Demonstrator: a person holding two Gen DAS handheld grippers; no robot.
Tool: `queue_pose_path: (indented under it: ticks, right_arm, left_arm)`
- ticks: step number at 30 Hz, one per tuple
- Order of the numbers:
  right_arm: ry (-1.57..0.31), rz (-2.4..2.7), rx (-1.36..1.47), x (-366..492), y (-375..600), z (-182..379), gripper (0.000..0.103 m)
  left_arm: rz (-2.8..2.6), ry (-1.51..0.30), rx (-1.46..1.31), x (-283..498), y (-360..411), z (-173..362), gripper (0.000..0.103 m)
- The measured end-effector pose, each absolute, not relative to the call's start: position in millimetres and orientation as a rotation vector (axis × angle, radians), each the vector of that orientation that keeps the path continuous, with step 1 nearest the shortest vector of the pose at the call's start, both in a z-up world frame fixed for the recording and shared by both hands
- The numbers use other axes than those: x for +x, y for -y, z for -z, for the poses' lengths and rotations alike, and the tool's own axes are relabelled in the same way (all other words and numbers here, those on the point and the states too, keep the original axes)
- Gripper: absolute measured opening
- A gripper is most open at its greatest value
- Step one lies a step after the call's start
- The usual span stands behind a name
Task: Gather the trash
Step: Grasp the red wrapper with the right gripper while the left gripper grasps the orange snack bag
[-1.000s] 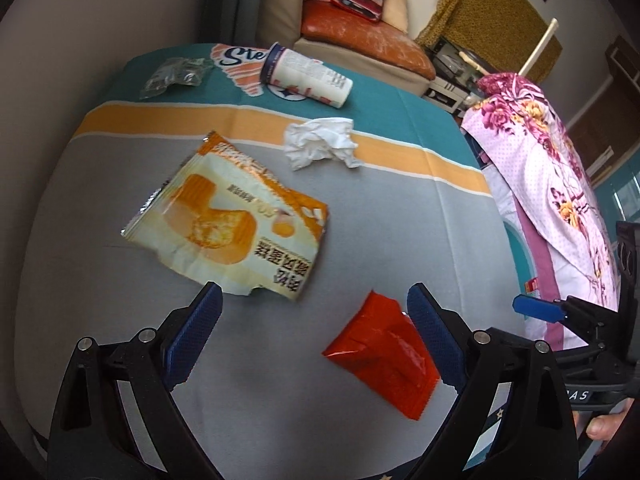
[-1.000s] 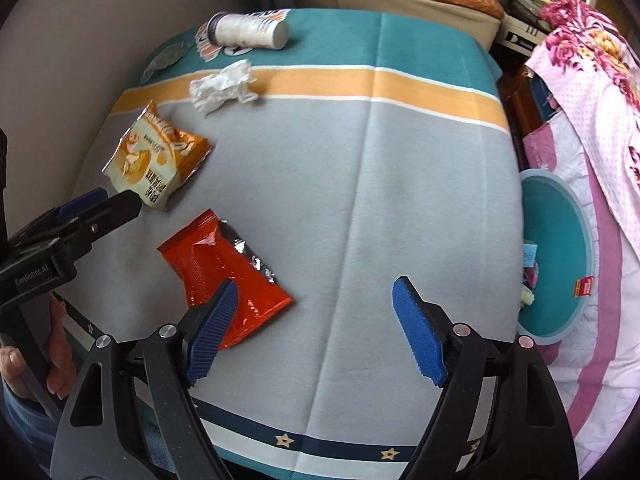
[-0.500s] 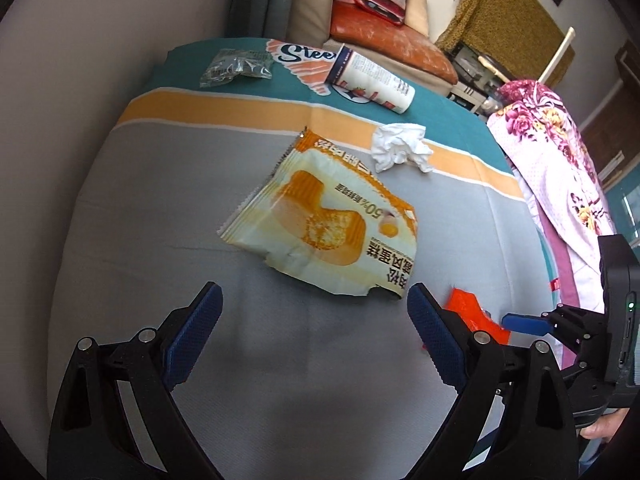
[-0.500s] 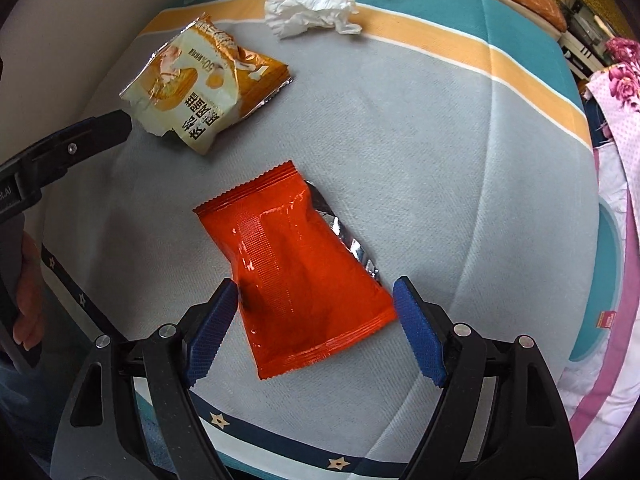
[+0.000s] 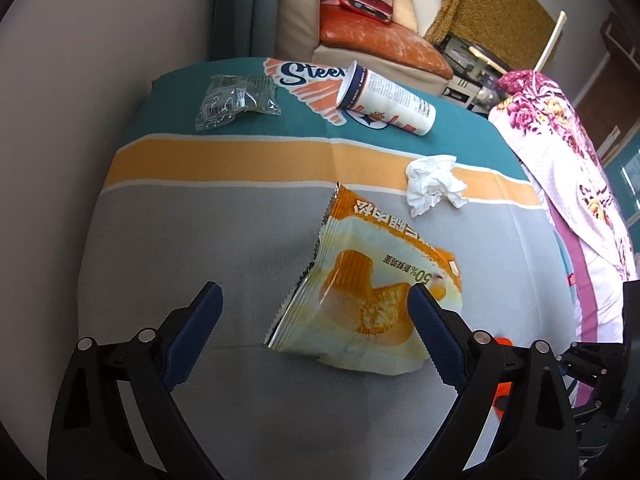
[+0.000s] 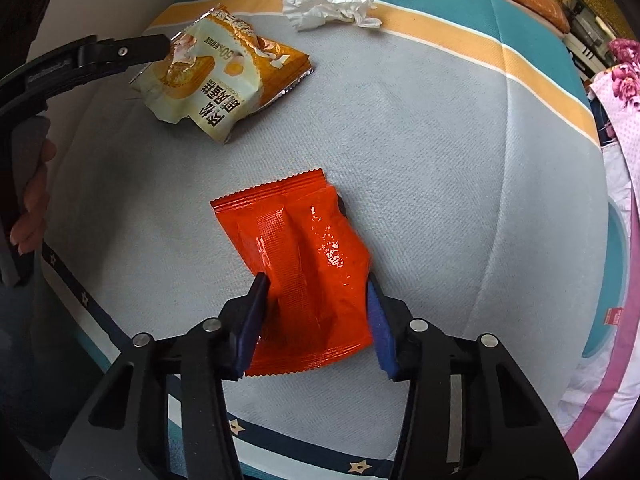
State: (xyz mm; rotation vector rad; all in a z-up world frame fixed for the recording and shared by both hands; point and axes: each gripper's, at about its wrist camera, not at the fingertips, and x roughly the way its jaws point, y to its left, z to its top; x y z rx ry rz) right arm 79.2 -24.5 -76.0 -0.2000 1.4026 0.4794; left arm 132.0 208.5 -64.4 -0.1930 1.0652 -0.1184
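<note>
A red snack wrapper [image 6: 304,264] lies on the grey tablecloth [image 6: 460,184]. My right gripper [image 6: 316,312] is shut on its near end, both pads pressing its sides. A yellow-orange cake wrapper [image 5: 372,296] lies further left; it also shows in the right wrist view [image 6: 224,76]. My left gripper [image 5: 312,320] is open, its right pad over the wrapper's near edge. A crumpled white tissue [image 5: 434,184], a tipped paper cup [image 5: 388,98] and a clear plastic wrapper [image 5: 236,100] lie at the far side.
A teal round bin [image 6: 612,288] stands on the floor right of the table. A pink floral cloth [image 5: 568,168] hangs at the right. A sofa with an orange cushion [image 5: 380,40] stands behind the table. The table's near edge is close under my right gripper.
My right gripper has moved in over the red wrapper and closed on it. My left gripper has shifted left and forward, so the yellow wrapper now lies under its right finger.
</note>
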Motion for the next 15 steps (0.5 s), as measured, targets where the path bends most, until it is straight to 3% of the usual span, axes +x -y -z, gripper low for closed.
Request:
queue_pose_path:
  ticks: [9,12,14,15]
  right_arm:
    - [-1.348,-0.43,-0.111,102,43,51,0.04]
    - [-1.336,-0.413,-0.087,105,53,47,0.04]
    - [-1.33,-0.406,-0.078,109,58,47,0.04]
    - [-1.327,-0.403,-0.074,109,61,47,0.04]
  left_arm:
    - [0.215,-1.123,-0.18,147,-194,88,0.093]
    - [0.212,-1.113,-0.143,145,-184,89,0.078]
    - [0.229,-1.111,-0.138,144,-179,87,0.055]
    - [0.224,-1.107,-0.127,143,-176,86,0.048]
